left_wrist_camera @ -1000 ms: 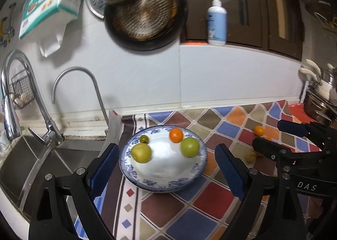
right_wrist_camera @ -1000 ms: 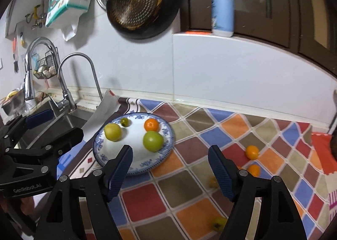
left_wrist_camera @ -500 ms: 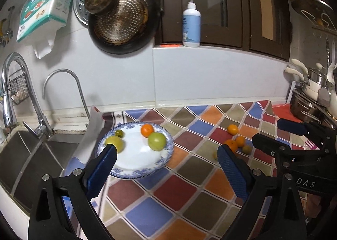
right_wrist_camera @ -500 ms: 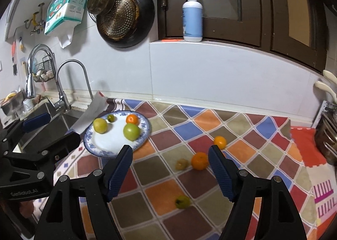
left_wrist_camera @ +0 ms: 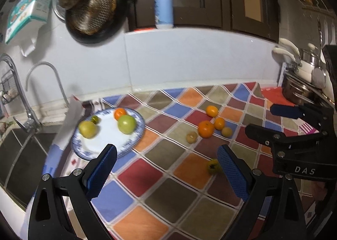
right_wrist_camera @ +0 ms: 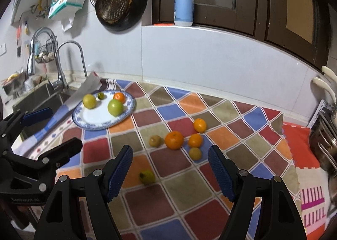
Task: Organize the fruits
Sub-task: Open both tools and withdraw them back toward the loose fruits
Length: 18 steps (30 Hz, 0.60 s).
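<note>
Both the left gripper (left_wrist_camera: pixel 166 168) and right gripper (right_wrist_camera: pixel 170 168) hang spread wide and empty above the checkered cloth (right_wrist_camera: pixel 179 202). Nearest lies 1 yellow-green fruit (right_wrist_camera: pixel 147 176); beyond, 5 orange and yellowish fruits (right_wrist_camera: pixel 174 139) cluster mid-cloth. By the sink-side edge, the plate (right_wrist_camera: pixel 92 121) carries 4 fruits.

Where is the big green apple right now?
In both wrist views the green apple sits on the blue-rimmed plate at the left, near the sink, beside the small orange fruit at the plate's back edge.
</note>
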Each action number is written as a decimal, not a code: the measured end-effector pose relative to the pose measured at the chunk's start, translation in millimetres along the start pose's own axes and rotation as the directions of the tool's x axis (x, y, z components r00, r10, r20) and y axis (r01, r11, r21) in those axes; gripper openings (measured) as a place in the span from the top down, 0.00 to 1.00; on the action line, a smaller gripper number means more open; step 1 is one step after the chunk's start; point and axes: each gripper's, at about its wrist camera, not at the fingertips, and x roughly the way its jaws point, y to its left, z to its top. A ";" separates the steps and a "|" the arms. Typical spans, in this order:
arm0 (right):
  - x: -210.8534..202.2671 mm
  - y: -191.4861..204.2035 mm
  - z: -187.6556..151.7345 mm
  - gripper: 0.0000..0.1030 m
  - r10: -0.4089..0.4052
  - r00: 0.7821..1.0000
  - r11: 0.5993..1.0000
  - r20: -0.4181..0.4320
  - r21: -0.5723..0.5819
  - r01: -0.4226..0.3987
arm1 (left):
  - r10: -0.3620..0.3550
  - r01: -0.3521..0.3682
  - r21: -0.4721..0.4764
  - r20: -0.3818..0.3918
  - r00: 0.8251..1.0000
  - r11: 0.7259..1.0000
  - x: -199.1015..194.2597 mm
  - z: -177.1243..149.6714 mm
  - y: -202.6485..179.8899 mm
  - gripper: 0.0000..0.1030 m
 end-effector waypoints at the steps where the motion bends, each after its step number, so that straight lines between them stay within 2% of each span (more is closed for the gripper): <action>1: 1.6 -3.5 -1.4 0.28 0.003 1.000 1.000 -0.006 -0.005 -0.003 | -0.009 0.009 -0.001 -0.009 1.000 1.000 3.6 -1.5 -3.5 0.06; 10: 30.4 -30.3 -14.3 0.28 0.015 0.997 1.000 -0.079 -0.022 -0.017 | -0.078 0.079 0.000 -0.153 0.985 0.997 52.0 -14.0 -32.5 0.08; 18: 66.8 -47.4 -23.7 0.28 0.022 0.989 0.998 -0.148 -0.049 -0.030 | -0.107 0.118 0.028 -0.253 0.961 0.993 88.8 -23.6 -48.6 0.20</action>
